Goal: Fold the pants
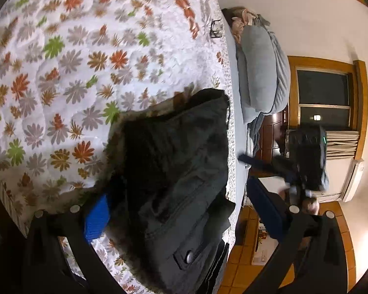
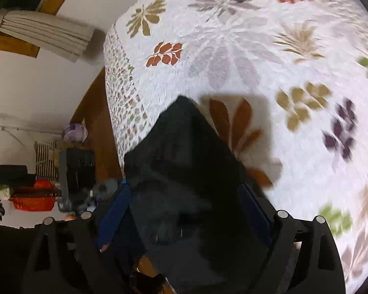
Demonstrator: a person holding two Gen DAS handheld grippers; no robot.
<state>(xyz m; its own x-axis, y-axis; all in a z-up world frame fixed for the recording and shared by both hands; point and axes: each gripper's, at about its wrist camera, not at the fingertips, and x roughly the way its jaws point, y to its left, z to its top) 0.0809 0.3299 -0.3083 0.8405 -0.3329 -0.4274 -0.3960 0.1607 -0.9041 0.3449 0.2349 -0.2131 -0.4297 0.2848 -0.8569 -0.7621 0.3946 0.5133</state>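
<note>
Dark pants [image 1: 174, 171] lie bunched near the edge of a bed with a white floral quilt [image 1: 68, 56]. A pocket flap with a metal snap [image 1: 189, 256] faces up. My left gripper [image 1: 181, 210] is wide open with the pants between its blue-padded fingers [image 1: 97, 220]. In the right wrist view the pants [image 2: 184, 176] fill the gap of my right gripper [image 2: 184, 210], whose blue pads [image 2: 115, 210] stand wide apart on either side of the cloth. The right gripper also shows in the left wrist view [image 1: 306, 156], off the bed's edge.
Grey pillows and bedding [image 1: 262, 71] are piled at the head of the bed. A wooden-framed window [image 1: 323, 95] and tiled floor [image 1: 243, 257] lie beyond the bed edge. The right wrist view shows a curtain [image 2: 44, 34], an orange bag [image 2: 34, 196] and clutter by the wall.
</note>
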